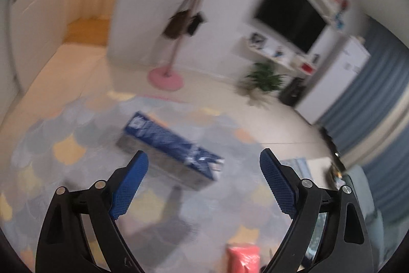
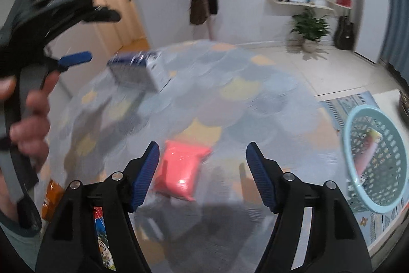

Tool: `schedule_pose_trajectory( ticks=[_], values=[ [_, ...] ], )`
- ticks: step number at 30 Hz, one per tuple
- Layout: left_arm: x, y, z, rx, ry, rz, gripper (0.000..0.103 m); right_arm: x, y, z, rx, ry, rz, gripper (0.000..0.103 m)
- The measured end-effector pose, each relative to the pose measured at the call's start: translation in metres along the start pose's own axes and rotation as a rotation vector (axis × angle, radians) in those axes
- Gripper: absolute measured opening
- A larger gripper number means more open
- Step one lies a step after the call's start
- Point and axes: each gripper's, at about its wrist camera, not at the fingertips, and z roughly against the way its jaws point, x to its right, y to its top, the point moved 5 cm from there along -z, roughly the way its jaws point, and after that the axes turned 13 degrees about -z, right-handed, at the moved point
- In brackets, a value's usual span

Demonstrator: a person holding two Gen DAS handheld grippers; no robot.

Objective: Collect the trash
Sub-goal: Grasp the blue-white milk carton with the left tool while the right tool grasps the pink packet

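Note:
A long blue box lies on the patterned rug ahead of my left gripper, which is open and empty above it. The box also shows in the right wrist view. A pink packet lies on the rug just ahead of my right gripper, which is open and empty; the packet's top shows in the left wrist view. The left gripper appears at the left of the right wrist view, held by a hand. A light blue basket with a wrapper inside stands at the right.
Orange and colourful wrappers lie at the lower left. A pink coat stand, a potted plant, a guitar and a white TV wall unit stand at the back. A striped mat lies under the basket.

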Motion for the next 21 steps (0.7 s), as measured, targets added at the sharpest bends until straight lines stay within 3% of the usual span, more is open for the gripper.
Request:
schedule_pose_trajectory(
  ticks=[5, 8, 16, 17, 19, 21],
  values=[
    [-0.014, 0.007, -0.034, -0.069, 0.038, 0.109, 0.087, -0.010, -0.007, -0.021, -0.057, 0.001, 0.024, 0.067],
    [-0.017, 0.008, -0.051, -0.095, 0.100, 0.143, 0.087, -0.010, -0.010, -0.026, -0.091, 0.019, 0.012, 0.067],
    [-0.023, 0.009, -0.079, -0.151, 0.186, 0.130, 0.082, -0.016, -0.019, -0.030, -0.094, -0.008, 0.055, 0.066],
    [-0.025, 0.008, -0.081, -0.157, 0.186, 0.126, 0.080, -0.017, -0.019, -0.029, -0.090, -0.011, 0.064, 0.063],
    [-0.028, 0.004, -0.076, -0.146, 0.191, 0.105, 0.080, -0.019, -0.019, -0.029, -0.085, -0.015, 0.076, 0.045],
    [-0.026, 0.002, -0.069, -0.133, 0.202, 0.063, 0.075, -0.018, -0.020, -0.027, -0.084, -0.007, 0.075, 0.038]
  ],
)
